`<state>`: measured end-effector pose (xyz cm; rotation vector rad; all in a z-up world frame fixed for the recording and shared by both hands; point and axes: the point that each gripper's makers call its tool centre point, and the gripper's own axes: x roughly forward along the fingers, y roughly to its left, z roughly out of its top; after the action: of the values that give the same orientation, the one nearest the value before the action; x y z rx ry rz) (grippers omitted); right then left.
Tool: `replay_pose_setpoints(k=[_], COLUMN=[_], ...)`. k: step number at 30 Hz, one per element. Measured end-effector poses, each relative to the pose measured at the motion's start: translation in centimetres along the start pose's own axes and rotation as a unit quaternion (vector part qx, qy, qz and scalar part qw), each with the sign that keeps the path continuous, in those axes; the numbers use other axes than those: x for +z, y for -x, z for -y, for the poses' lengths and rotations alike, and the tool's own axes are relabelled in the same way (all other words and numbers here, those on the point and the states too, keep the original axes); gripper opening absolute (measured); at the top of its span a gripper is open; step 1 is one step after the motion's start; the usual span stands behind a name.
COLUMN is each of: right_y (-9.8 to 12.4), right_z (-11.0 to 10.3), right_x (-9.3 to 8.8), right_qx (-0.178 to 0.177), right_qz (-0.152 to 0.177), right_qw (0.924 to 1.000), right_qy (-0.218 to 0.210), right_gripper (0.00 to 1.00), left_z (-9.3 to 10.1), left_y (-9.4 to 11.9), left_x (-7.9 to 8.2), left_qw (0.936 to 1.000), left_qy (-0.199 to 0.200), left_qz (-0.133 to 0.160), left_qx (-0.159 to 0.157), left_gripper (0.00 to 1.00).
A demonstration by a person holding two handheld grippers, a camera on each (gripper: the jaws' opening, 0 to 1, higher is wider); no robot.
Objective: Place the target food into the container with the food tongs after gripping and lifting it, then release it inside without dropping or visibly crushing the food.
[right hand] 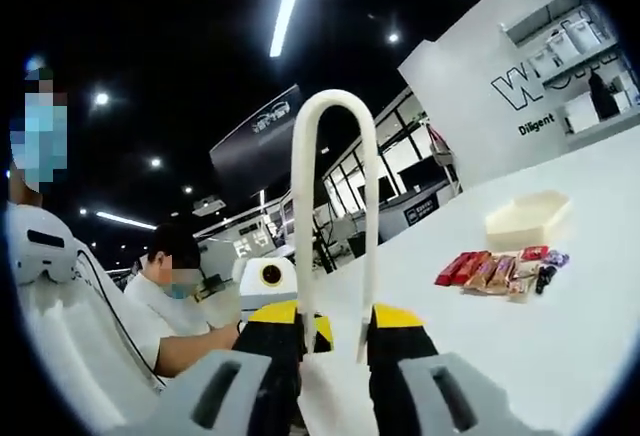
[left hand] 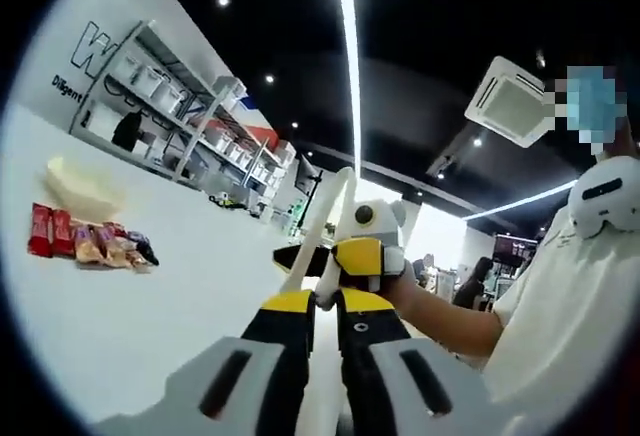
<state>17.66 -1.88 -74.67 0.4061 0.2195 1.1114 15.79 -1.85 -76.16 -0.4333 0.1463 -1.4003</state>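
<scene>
White food tongs [right hand: 335, 156] stand between my right gripper's [right hand: 335, 331] yellow-tipped jaws, which are shut on the two arms, bend pointing away. In the left gripper view the same tongs [left hand: 340, 206] and the right gripper [left hand: 370, 256] hang just beyond my left gripper [left hand: 327, 306], whose jaws stand close together with nothing plainly between them. A row of wrapped snacks [left hand: 90, 241] [right hand: 500, 271] lies on the white table [left hand: 180, 316]. A pale, shallow container [left hand: 80, 186] [right hand: 525, 218] sits just behind the row. Both grippers are well off from the food.
A person in a white shirt [left hand: 570, 326] holds the grippers, a forearm [left hand: 440, 316] reaching in. Another person [right hand: 170, 286] sits beyond the table. Storage shelves [left hand: 180, 116] line the far wall. The left gripper [right hand: 265, 276] shows behind my right jaw.
</scene>
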Motion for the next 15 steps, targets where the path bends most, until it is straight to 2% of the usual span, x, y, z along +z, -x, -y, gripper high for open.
replay_pose_setpoints(k=[2,3,9,12,14,15], right_y=[-0.1,-0.1,-0.4,-0.5,-0.5,-0.5], right_z=[-0.1,-0.1,-0.2,-0.1,-0.2,-0.4], right_x=[0.1,0.1,0.5,0.6,0.7,1.0], right_qx=[-0.001,0.0,0.001,0.0,0.001,0.004], right_qz=[0.001,0.002,0.013,0.015,0.017,0.023], right_qw=[1.0,0.9999,0.9993,0.9991,0.9989,0.9987], right_qy=[-0.002,-0.01,-0.036,-0.04,-0.045,-0.045], right_gripper=[0.2,0.2,0.23,0.23,0.23,0.23], left_z=[0.2,0.3,0.8,0.8,1.0,1.0], left_y=[0.1,0.2,0.4,0.4,0.2,0.2], left_x=[0.1,0.2,1.0,0.9,0.8,1.0], left_qw=[0.9998,0.9998,0.9975,0.9953,0.9952,0.9954], left_qy=[-0.022,-0.019,-0.066,-0.092,-0.094,-0.089], left_qz=[0.001,0.001,0.023,0.019,0.019,0.03], left_qx=[0.002,0.0,0.013,0.022,0.021,0.021], left_gripper=[0.06,0.06,0.05,0.04,0.04,0.04])
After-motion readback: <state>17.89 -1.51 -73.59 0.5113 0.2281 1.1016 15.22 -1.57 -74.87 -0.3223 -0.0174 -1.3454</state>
